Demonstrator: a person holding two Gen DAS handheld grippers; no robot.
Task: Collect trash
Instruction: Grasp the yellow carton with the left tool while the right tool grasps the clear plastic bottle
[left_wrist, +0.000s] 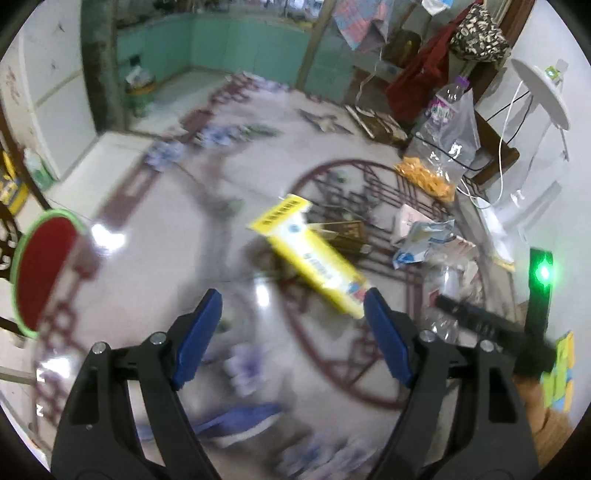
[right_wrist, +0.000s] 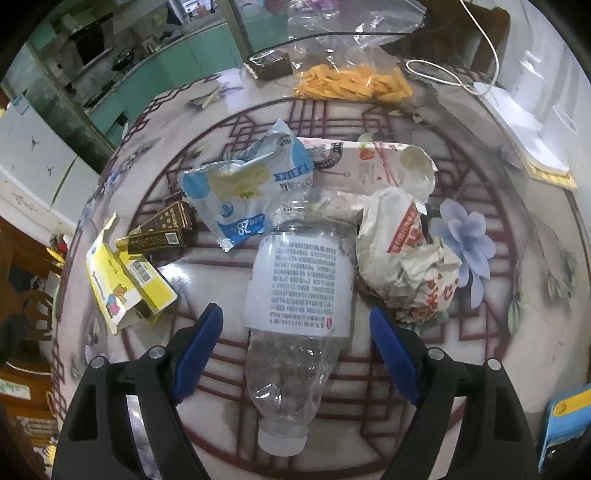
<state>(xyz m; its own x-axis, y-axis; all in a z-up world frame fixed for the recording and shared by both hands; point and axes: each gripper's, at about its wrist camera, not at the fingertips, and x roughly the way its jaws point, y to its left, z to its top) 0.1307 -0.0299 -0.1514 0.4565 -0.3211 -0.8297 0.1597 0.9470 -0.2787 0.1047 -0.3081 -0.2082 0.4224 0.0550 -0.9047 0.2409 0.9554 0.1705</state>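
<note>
Jaws wide on both: right gripper (right_wrist: 296, 345) straddling crushed plastic bottle (right_wrist: 295, 291); left gripper (left_wrist: 293, 325) near yellow carton (left_wrist: 314, 254), blurred.

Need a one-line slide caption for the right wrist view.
Open right tongs straddle a crushed plastic bottle amid wrappers on the patterned table.

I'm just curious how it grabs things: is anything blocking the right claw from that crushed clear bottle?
Nothing visible. The crushed plastic bottle lies on the table directly between the open right claw fingers, cap toward the camera. The crumpled paper wrapper sits just beside it.
</note>
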